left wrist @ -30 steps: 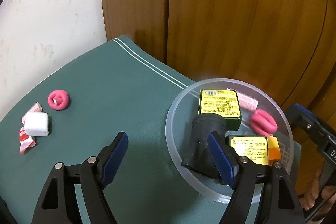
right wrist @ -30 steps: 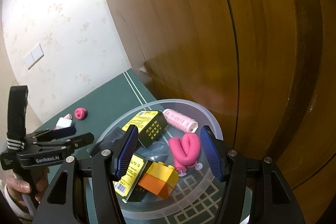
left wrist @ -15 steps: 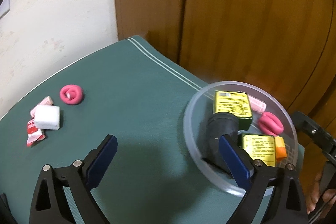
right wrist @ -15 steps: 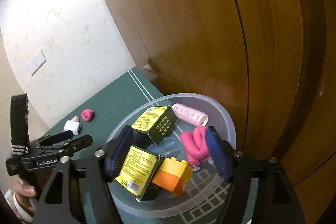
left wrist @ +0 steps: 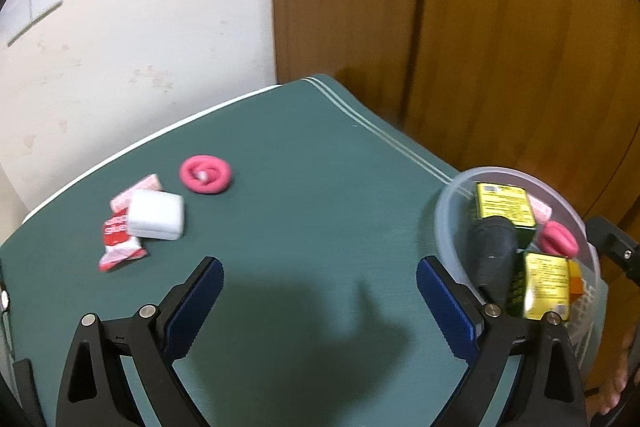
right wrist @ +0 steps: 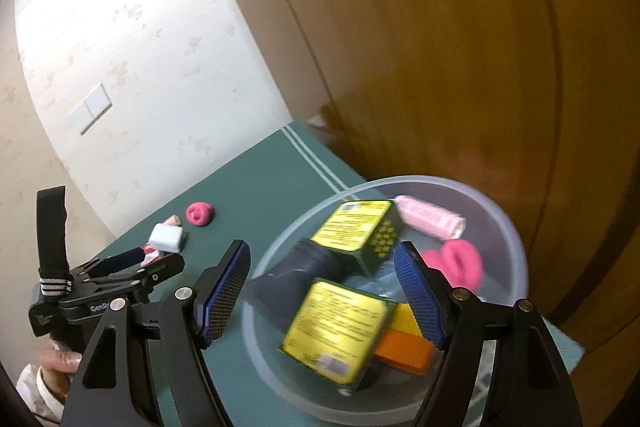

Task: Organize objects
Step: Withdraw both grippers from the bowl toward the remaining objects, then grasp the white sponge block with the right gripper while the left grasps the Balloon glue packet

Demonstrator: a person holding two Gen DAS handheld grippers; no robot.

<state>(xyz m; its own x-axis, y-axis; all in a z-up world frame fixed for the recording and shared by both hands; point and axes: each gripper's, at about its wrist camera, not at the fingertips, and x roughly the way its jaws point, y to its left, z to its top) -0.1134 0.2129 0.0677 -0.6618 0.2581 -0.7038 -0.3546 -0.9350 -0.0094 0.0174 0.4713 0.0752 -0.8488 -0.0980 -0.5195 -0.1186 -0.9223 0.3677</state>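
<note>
- Clear plastic bowl: one, standing on the green table.
- Yellow-labelled dark green boxes: two, both inside the bowl, a farther one and a nearer one.
- Black cylindrical object: one, in the bowl, lying tilted.
- Pale pink roller: one, in the bowl.
- Bright pink soft rings: two; one folded in the bowl, one coiled on the table.
- Yellow and orange block: one, in the bowl; partly hidden.
- White rectangular block: one, on the table.
- Red-and-white wrappers: two counted, a larger one and a pinker one, both touching the white block.
</note>
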